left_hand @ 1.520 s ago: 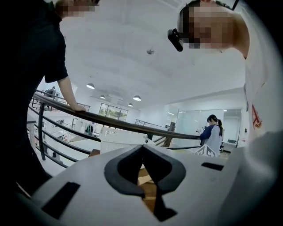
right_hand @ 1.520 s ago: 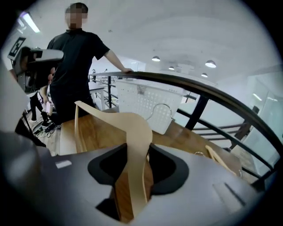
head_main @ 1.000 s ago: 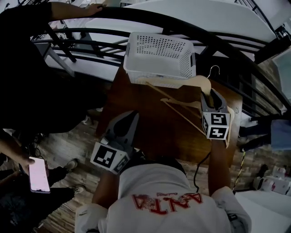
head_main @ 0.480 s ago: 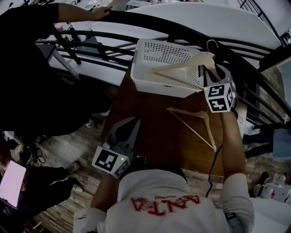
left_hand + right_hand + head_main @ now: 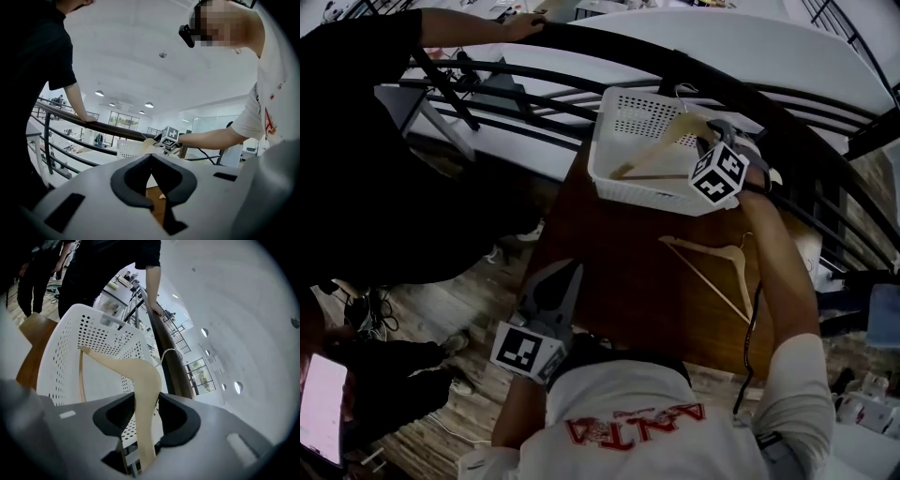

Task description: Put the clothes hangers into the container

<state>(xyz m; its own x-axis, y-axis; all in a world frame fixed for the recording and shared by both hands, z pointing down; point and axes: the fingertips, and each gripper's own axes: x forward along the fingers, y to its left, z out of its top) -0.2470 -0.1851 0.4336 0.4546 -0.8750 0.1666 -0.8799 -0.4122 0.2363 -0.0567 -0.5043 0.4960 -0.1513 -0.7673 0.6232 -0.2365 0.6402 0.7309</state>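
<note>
A white perforated basket (image 5: 630, 183) stands at the far end of the brown table (image 5: 619, 272). My right gripper (image 5: 705, 141) is shut on a pale wooden hanger (image 5: 652, 150) by one arm and holds it tilted over the basket's open top. In the right gripper view the hanger (image 5: 140, 376) runs up between the pads of that gripper (image 5: 146, 401), in front of the basket's wall (image 5: 93, 333). A second wooden hanger (image 5: 712, 272) lies flat on the table at the right. My left gripper (image 5: 572, 272) hovers at the table's near left edge, shut and with nothing in it.
A black curved railing (image 5: 675, 66) runs just behind the basket. A person in black (image 5: 375, 141) stands at the left with a hand on the rail. A lit phone (image 5: 321, 403) shows at the lower left. A cable (image 5: 750, 347) trails from the right gripper.
My right gripper has lifted one hanger off the table, rolled it and carried it to above the basket. The other hanger stays on the table. My left gripper has shifted slightly.
</note>
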